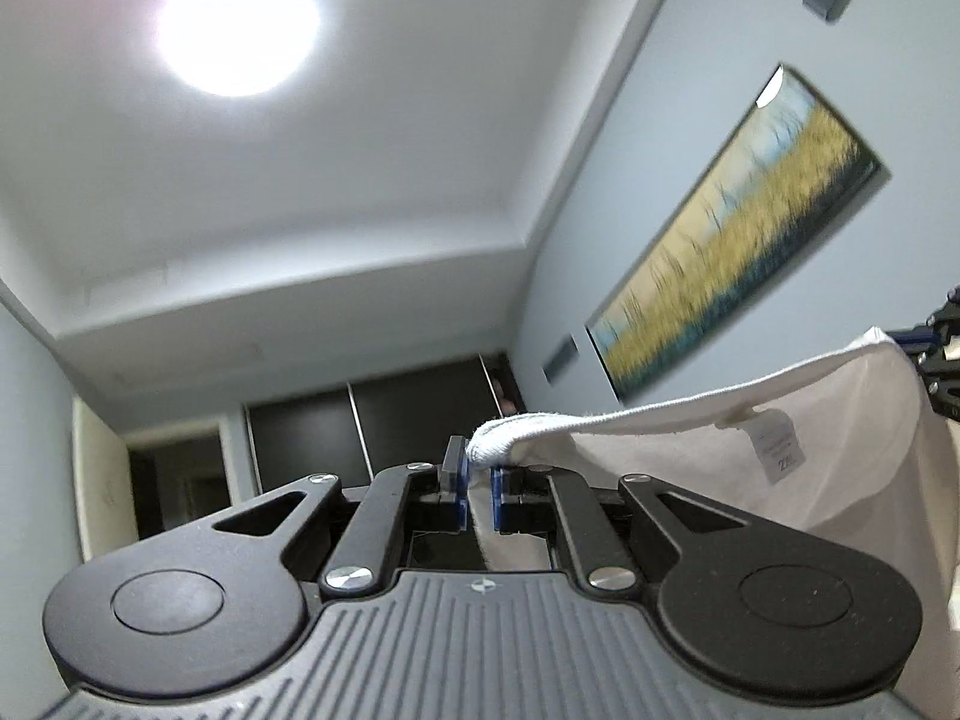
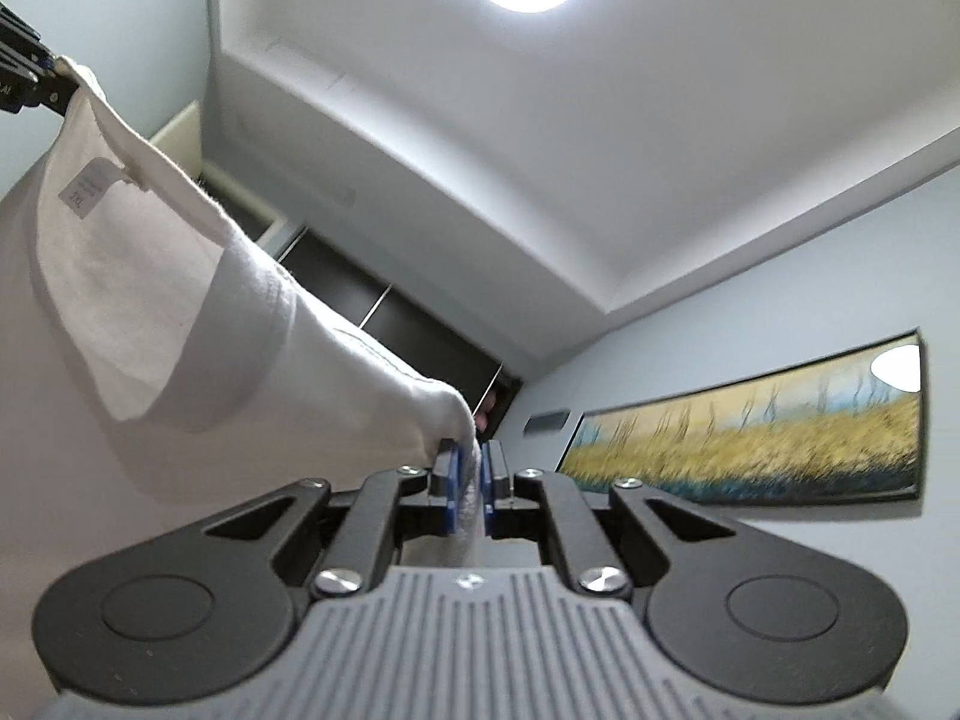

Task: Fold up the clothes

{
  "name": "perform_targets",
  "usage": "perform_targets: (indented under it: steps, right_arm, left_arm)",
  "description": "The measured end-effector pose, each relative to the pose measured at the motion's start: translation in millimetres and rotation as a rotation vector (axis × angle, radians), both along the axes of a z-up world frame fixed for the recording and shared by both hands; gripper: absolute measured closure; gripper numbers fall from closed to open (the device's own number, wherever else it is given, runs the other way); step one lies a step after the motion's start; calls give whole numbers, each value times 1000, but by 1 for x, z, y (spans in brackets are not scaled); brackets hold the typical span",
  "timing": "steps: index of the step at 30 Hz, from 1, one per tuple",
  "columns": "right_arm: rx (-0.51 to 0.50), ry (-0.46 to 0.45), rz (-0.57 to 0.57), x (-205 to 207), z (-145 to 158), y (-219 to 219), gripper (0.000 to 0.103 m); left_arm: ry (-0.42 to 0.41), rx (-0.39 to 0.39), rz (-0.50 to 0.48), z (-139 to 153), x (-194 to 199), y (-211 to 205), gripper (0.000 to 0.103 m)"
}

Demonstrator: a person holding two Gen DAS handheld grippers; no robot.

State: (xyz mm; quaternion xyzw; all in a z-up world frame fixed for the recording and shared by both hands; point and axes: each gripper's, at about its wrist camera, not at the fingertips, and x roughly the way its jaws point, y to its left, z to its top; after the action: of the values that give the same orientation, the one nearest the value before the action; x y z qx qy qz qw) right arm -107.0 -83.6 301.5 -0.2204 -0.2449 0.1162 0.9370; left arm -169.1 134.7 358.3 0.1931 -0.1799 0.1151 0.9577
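Note:
A white garment (image 1: 810,420) hangs stretched in the air between both grippers, its neck label (image 1: 780,450) showing. My left gripper (image 1: 478,480) is shut on one corner of its top hem, which bunches over the blue pads. In the left wrist view the right gripper (image 1: 939,342) shows at the right edge, holding the other end. My right gripper (image 2: 471,480) is shut on the white garment (image 2: 180,300), the cloth pinched between its blue pads. In the right wrist view the left gripper (image 2: 24,78) shows at the upper left. Both cameras tilt up toward the ceiling.
A round ceiling lamp (image 1: 237,24) glares overhead. A long framed painting (image 2: 750,426) of yellow grass hangs on the pale wall. Dark sliding wardrobe doors (image 1: 372,426) and a doorway (image 1: 180,480) lie ahead. No table or floor is visible.

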Motion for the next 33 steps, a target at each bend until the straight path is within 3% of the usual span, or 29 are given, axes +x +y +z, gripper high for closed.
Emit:
perform_targets:
  steps: [7,15,18,23,33]
  right_arm:
    - [89,-44,49,-35,6,-8,95]
    - [159,-113,103,-47,4,-1,94]
    - [134,-72,118,-29,-6,17,94]
    - [64,51,133,20,-34,54,94]
    - [-112,355,106,146,-131,141,95]
  left_arm:
    - [-121,35,7,13,-40,-18,97]
    - [-130,24,53,8,-47,-11,97]
    - [-69,-1,83,-5,-31,7,97]
    - [87,-34,141,-36,28,42,97]
    - [399,-109,230,-148,153,110,97]
